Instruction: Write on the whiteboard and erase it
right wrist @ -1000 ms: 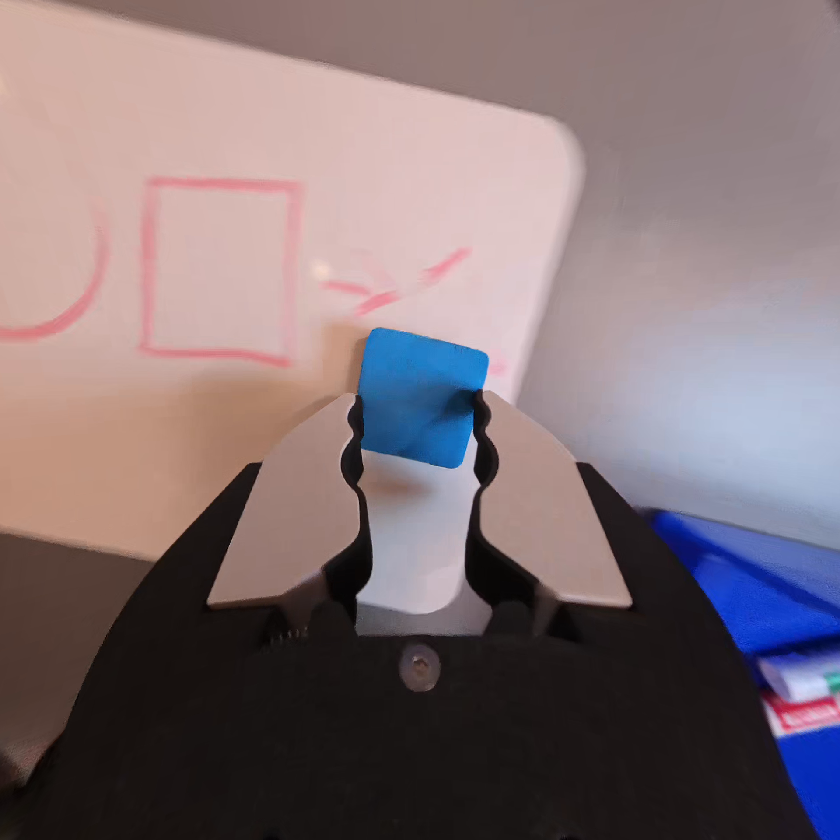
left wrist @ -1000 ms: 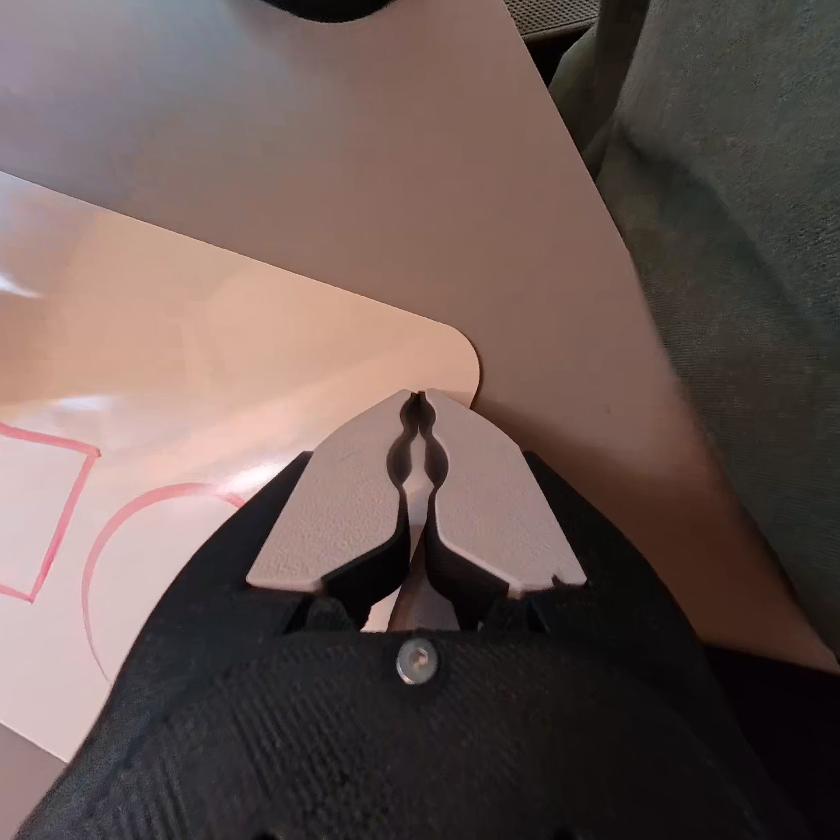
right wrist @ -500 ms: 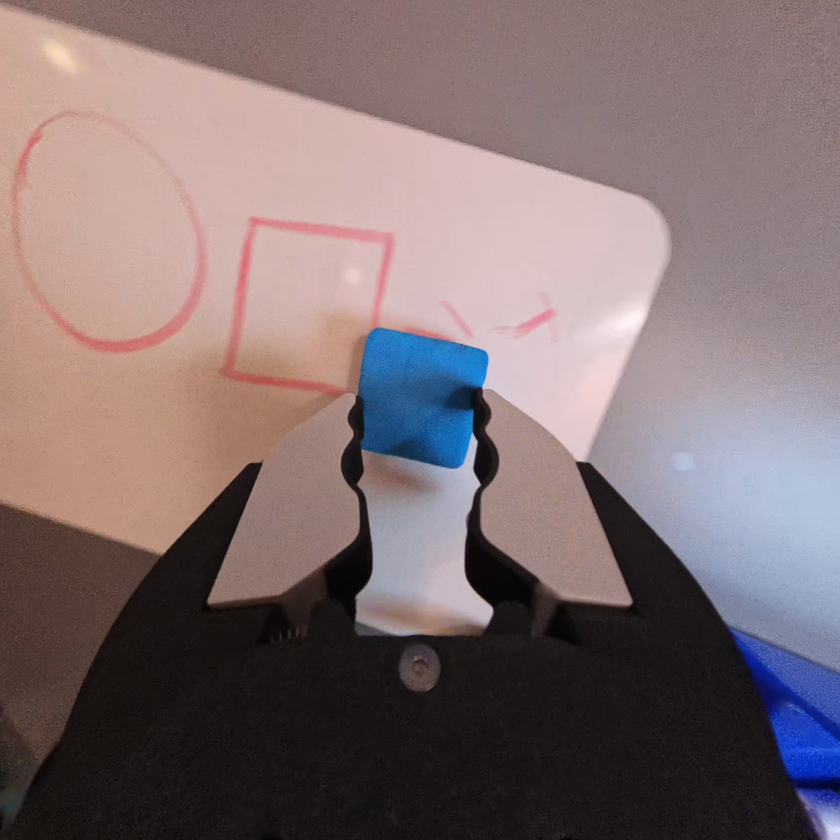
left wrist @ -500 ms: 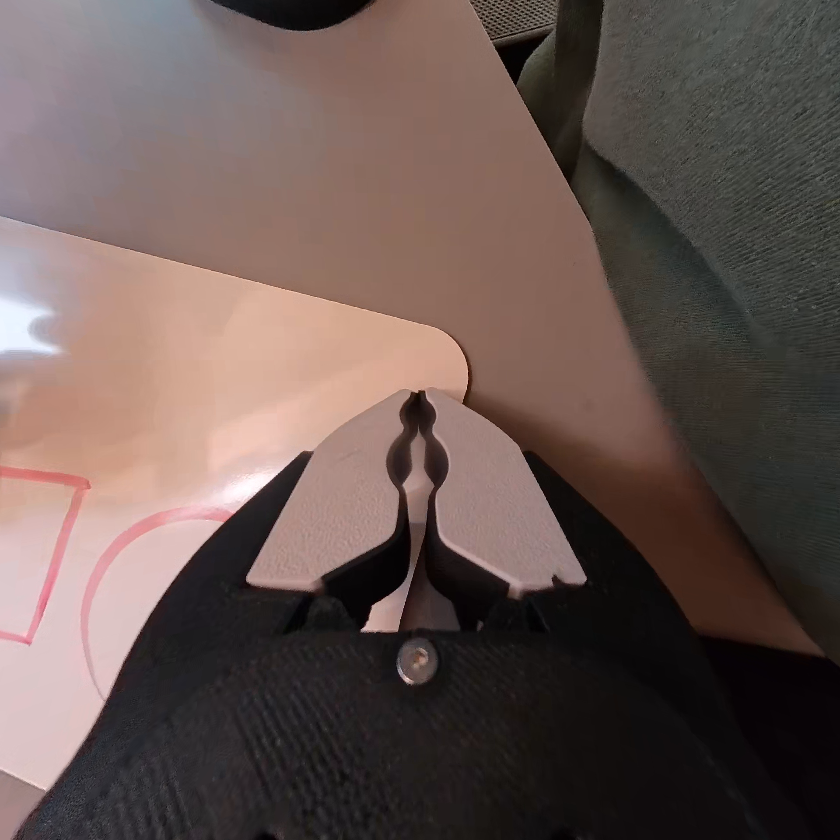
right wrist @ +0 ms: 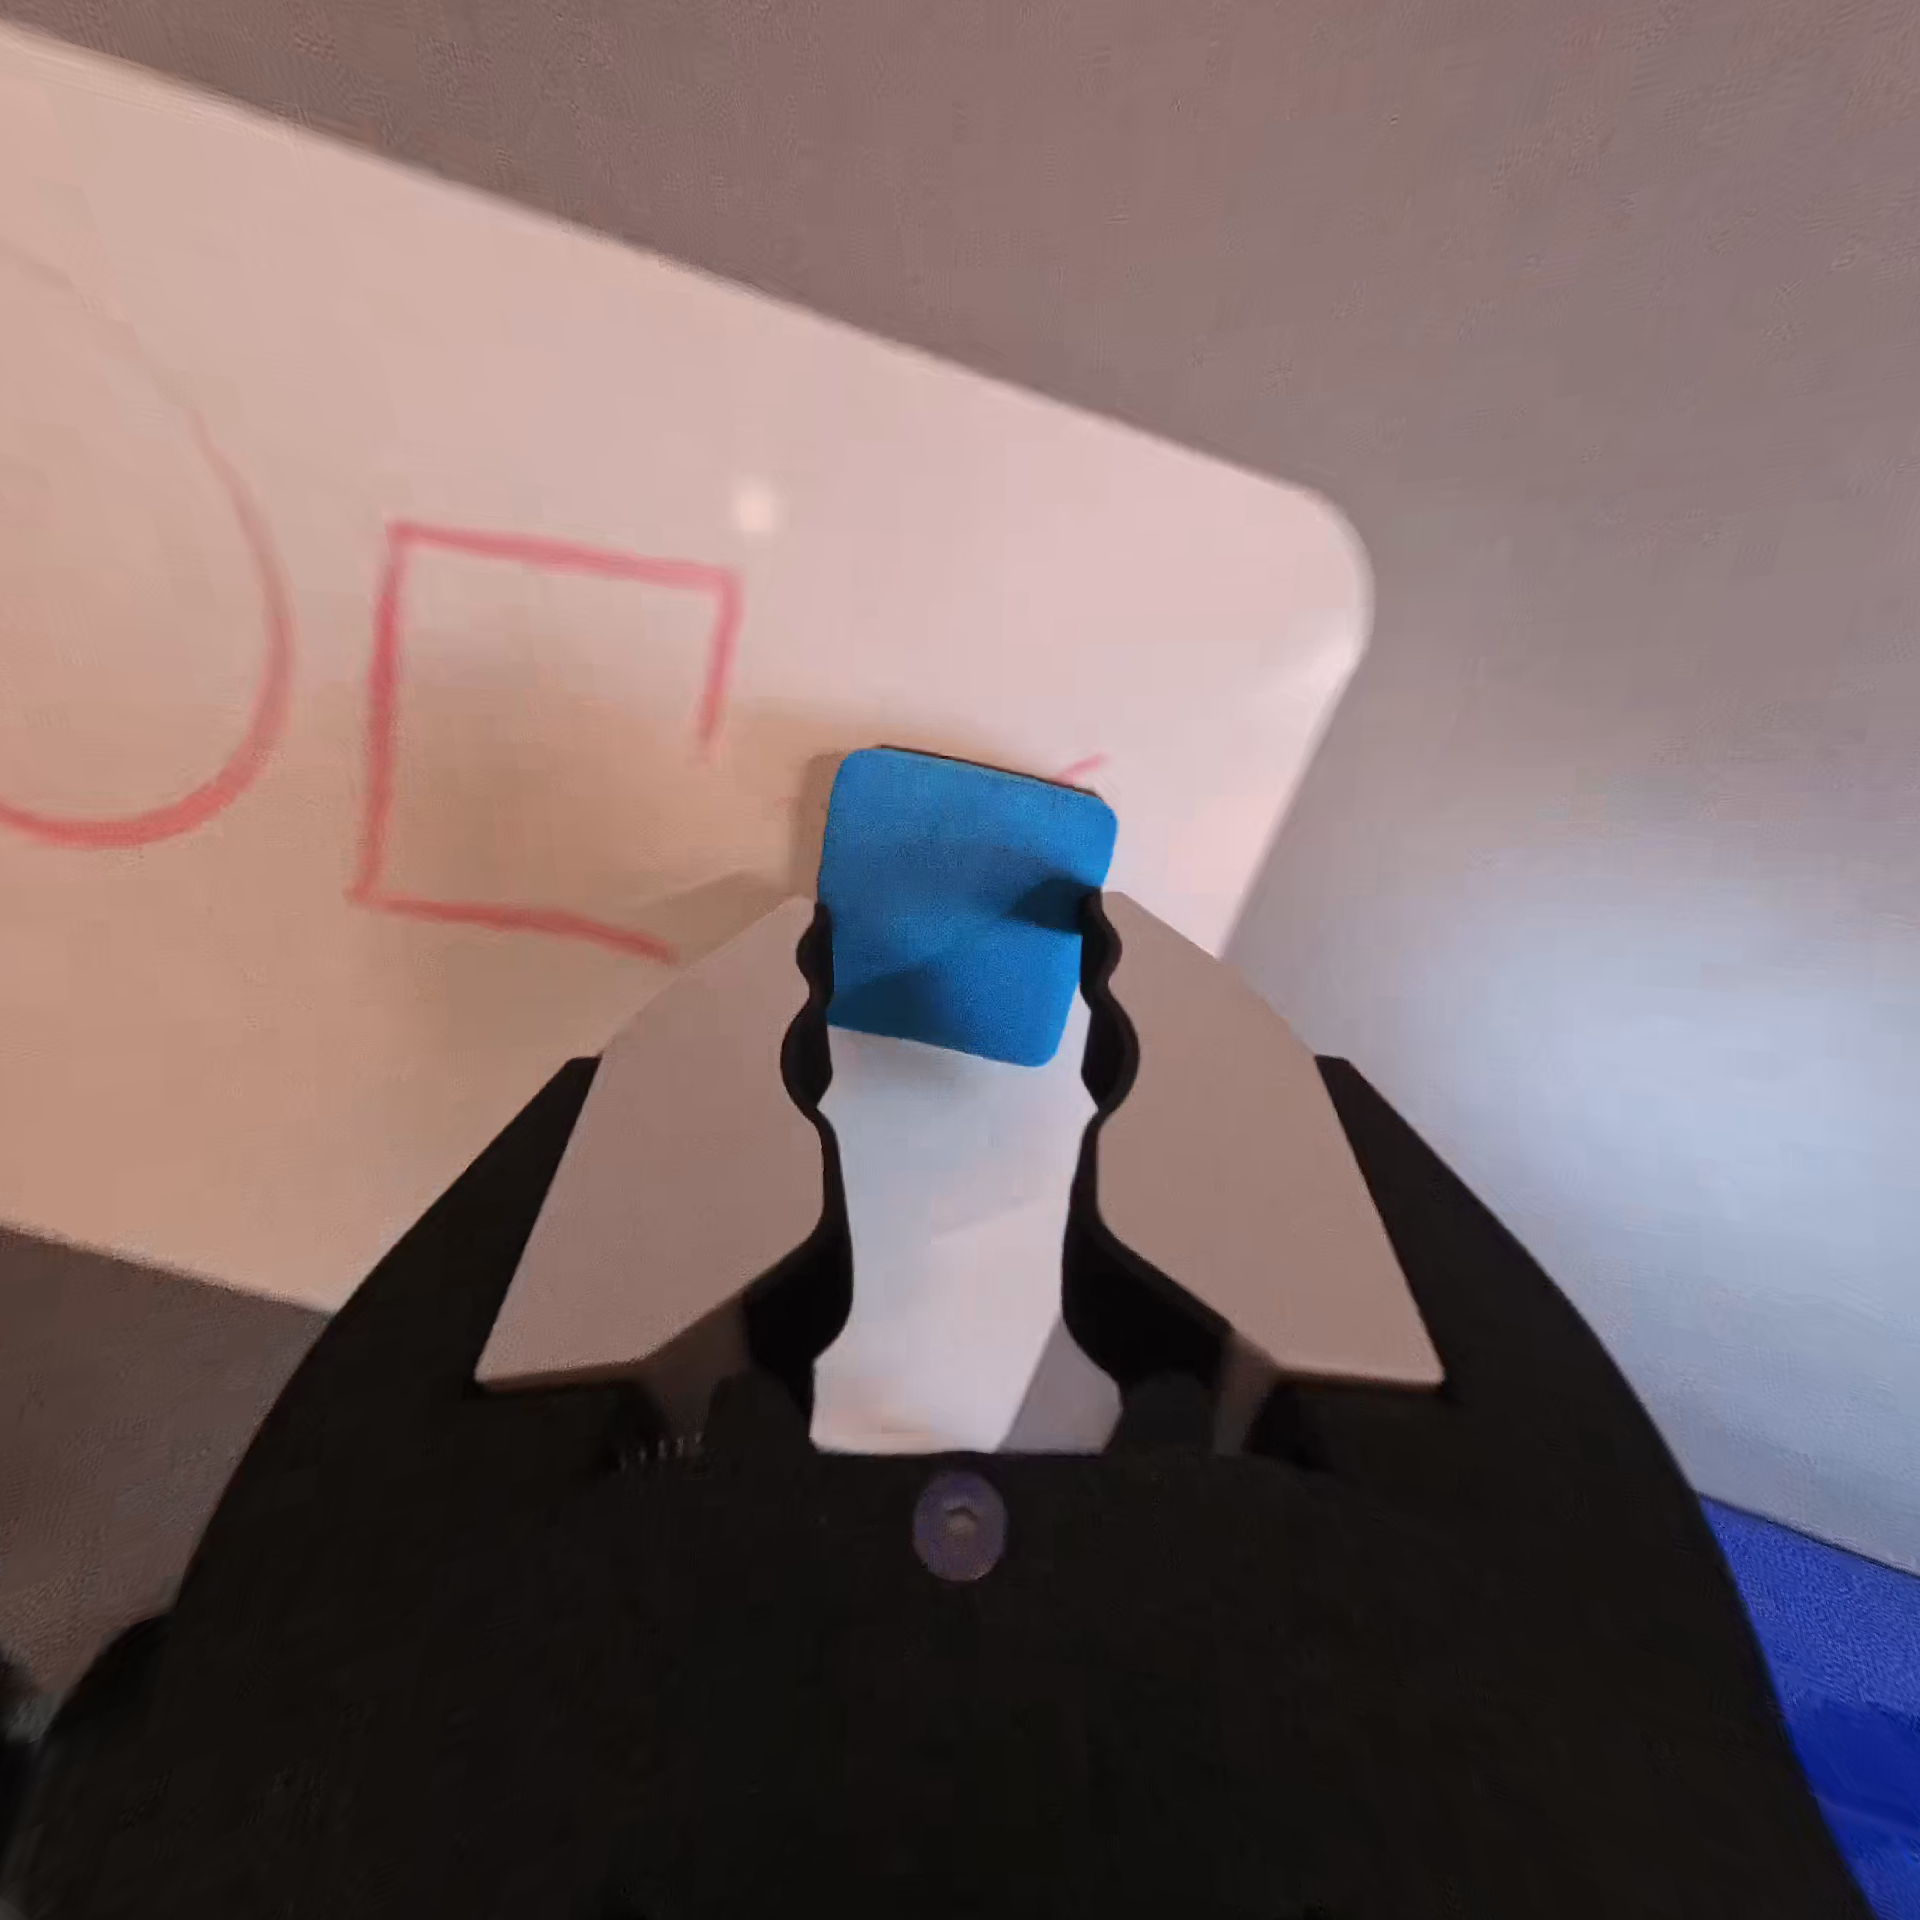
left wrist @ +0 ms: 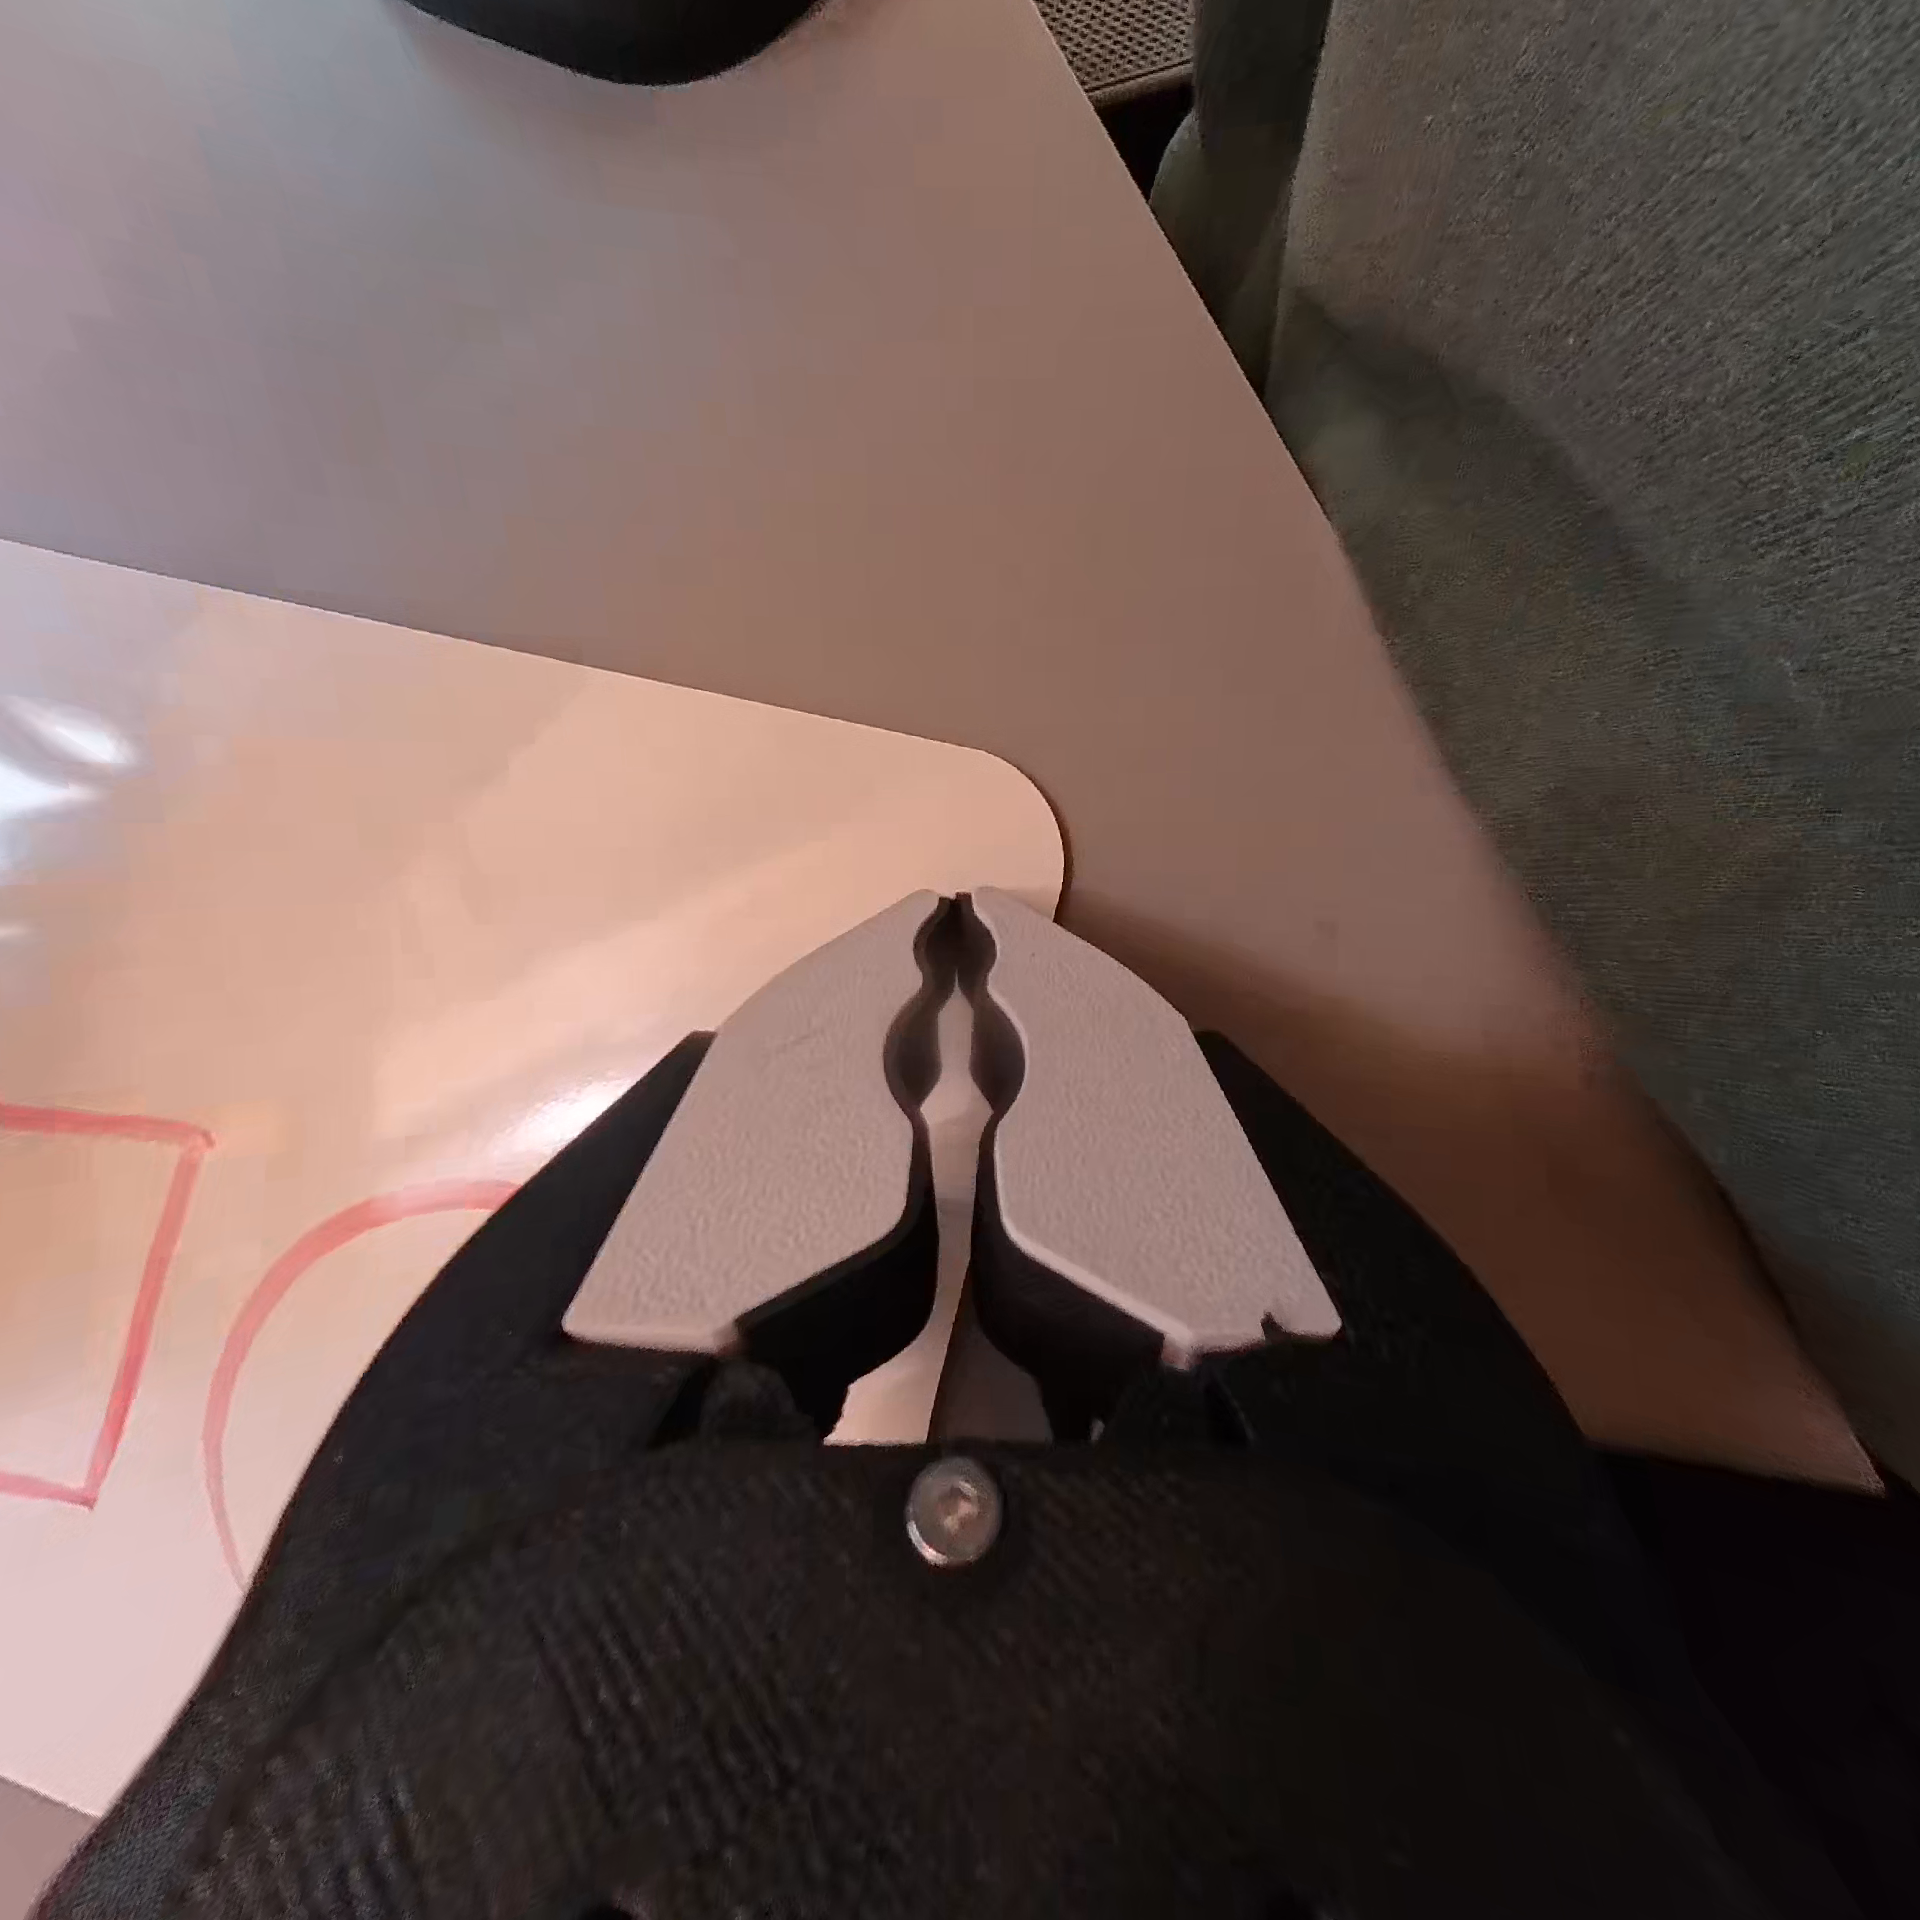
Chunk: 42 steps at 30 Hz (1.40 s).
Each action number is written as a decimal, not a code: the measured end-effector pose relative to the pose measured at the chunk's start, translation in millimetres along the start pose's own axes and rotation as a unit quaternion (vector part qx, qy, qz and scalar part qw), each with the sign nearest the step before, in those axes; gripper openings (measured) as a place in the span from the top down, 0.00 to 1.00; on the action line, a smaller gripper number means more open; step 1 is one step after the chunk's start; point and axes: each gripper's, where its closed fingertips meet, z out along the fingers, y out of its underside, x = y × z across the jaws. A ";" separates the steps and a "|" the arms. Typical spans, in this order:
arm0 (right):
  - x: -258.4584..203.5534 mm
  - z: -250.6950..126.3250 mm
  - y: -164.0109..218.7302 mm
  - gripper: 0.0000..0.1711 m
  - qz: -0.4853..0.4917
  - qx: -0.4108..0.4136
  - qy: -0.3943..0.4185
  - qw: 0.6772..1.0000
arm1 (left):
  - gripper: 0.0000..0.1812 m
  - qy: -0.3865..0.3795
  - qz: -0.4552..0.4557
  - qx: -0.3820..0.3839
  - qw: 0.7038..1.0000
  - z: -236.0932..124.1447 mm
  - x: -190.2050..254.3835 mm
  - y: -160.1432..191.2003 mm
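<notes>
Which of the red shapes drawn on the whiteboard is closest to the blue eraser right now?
The red square. Its right side lies just left of the blue eraser held by the right gripper; the round shape sits farther left, beyond the square.

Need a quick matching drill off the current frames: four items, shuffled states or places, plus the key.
Items:
1. left gripper
2. right gripper
3. red square
4. whiteboard

States or places:
A. drawn on the board, beside the red circle
B. lies flat on the table
C. shut, over the board's corner
D. shut on the blue eraser

Pairs: 1-C, 2-D, 3-A, 4-B
</notes>
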 end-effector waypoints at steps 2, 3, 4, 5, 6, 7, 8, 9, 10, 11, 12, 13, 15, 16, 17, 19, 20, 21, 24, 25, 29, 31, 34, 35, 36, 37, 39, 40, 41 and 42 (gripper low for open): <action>20.0 6.7 -25.9 0.73 0.041 0.041 -0.001 0.998 | 1.00 -0.003 0.001 -0.002 1.000 0.0 0.0 0.0; 6.2 9.9 -34.5 0.73 0.014 0.047 -0.009 0.999 | 1.00 -0.004 0.003 -0.001 1.000 0.1 0.5 -0.1; -20.2 11.4 -35.6 0.73 -0.030 0.037 -0.029 0.998 | 1.00 -0.005 0.004 -0.001 1.000 0.0 0.6 0.0; -51.8 10.5 -28.9 0.73 -0.070 0.017 -0.057 0.996 | 1.00 -0.005 0.004 -0.001 1.000 -0.1 0.5 0.2; -82.4 7.9 -17.0 0.73 -0.106 -0.003 -0.084 0.991 | 1.00 -0.002 0.002 0.000 1.000 -0.1 0.4 0.2; -103.8 4.7 -3.2 0.73 -0.137 -0.021 -0.098 0.985 | 1.00 0.000 0.000 0.001 1.000 0.0 0.5 0.2; -109.1 1.7 8.2 0.73 -0.157 -0.036 -0.097 0.982 | 1.00 0.000 0.000 0.001 1.000 0.0 0.4 0.2; -98.5 -0.7 14.3 0.73 -0.147 -0.047 -0.089 0.984 | 1.00 -0.001 0.002 -0.001 1.000 0.0 0.5 0.2; -73.3 -1.4 13.7 0.73 -0.110 -0.053 -0.065 0.990 | 1.00 -0.002 0.004 -0.002 1.000 0.1 0.4 0.1; -41.0 -0.5 7.9 0.73 -0.072 -0.047 -0.030 0.996 | 1.00 -0.004 0.005 -0.003 1.000 0.1 0.4 0.1; -18.6 1.2 -1.3 0.73 -0.039 -0.031 -0.021 0.999 | 1.00 -0.006 0.006 -0.004 1.000 0.2 0.3 0.1; -9.6 4.2 -12.5 0.73 -0.016 -0.013 -0.020 1.000 | 1.00 -0.007 0.006 -0.005 1.000 0.1 0.2 0.2; -39.9 9.7 -26.8 0.73 -0.070 0.003 -0.029 0.997 | 1.00 -0.009 0.006 -0.003 1.000 0.1 0.3 0.3; -69.4 10.4 -24.7 0.73 -0.105 0.000 -0.047 0.993 | 1.00 -0.007 0.005 -0.002 1.000 -0.1 0.0 0.6; -97.6 9.0 -15.4 0.73 -0.137 -0.012 -0.061 0.989 | 1.00 -0.005 0.003 -0.001 1.000 -0.4 -0.4 1.0; -131.3 1.9 13.8 0.73 -0.185 -0.045 -0.071 0.979 | 1.00 -0.001 0.001 0.002 1.000 -0.3 -0.5 0.9; -131.5 -2.0 26.4 0.73 -0.183 -0.059 -0.074 0.979 | 1.00 -0.002 0.001 0.002 1.000 -0.3 -0.4 0.9; -119.5 -4.5 32.9 0.73 -0.158 -0.067 -0.068 0.983 | 1.00 -0.003 0.003 0.000 1.000 -0.3 -0.2 0.7; -54.1 -1.4 14.2 0.73 -0.063 -0.038 -0.007 0.997 | 1.00 -0.008 0.010 -0.001 1.000 0.5 0.2 -0.5; -48.0 2.5 2.1 0.73 -0.043 -0.018 -0.008 0.999 | 1.00 -0.010 0.011 -0.003 1.000 0.5 0.0 -0.5; -120.4 7.3 0.0 0.73 -0.142 -0.026 -0.048 0.988 | 1.00 -0.015 0.006 -0.001 1.000 -0.5 -0.8 0.8; -139.6 1.9 21.2 0.73 -0.177 -0.050 -0.055 0.981 | 1.00 -0.014 0.000 0.004 1.000 -0.7 -1.0 1.0; -92.5 -0.4 27.5 0.73 -0.118 -0.070 -0.025 0.990 | 1.00 -0.018 0.009 -0.003 1.000 -0.7 -1.1 0.6; -71.1 1.8 19.0 0.73 -0.097 -0.063 -0.007 0.993 | 1.00 -0.020 0.012 -0.005 1.000 -0.5 -1.1 0.3; -58.4 5.7 5.3 0.73 -0.082 -0.047 0.003 0.996 | 1.00 -0.021 0.013 -0.006 1.000 -0.5 -1.0 0.1; -58.4 11.0 -11.4 0.73 -0.077 -0.026 0.005 0.997 | 1.00 -0.023 0.013 -0.006 1.000 -0.5 -1.1 0.1; -103.0 21.8 -36.4 0.73 -0.138 -0.006 -0.031 0.990 | 1.00 -0.022 0.013 -0.007 1.000 -0.5 -0.3 -0.1; -123.2 24.6 -41.9 0.73 -0.183 -0.012 -0.033 0.982 | 1.00 -0.021 0.012 -0.006 1.000 -0.4 0.7 -0.6; -133.6 26.1 -44.6 0.73 -0.222 -0.023 -0.030 0.974 | 1.00 -0.022 0.013 -0.007 1.000 -0.3 0.9 -0.8; -132.7 27.6 -46.7 0.73 -0.234 -0.033 -0.039 0.971 | 1.00 -0.023 0.014 -0.009 1.000 -0.4 0.8 -0.9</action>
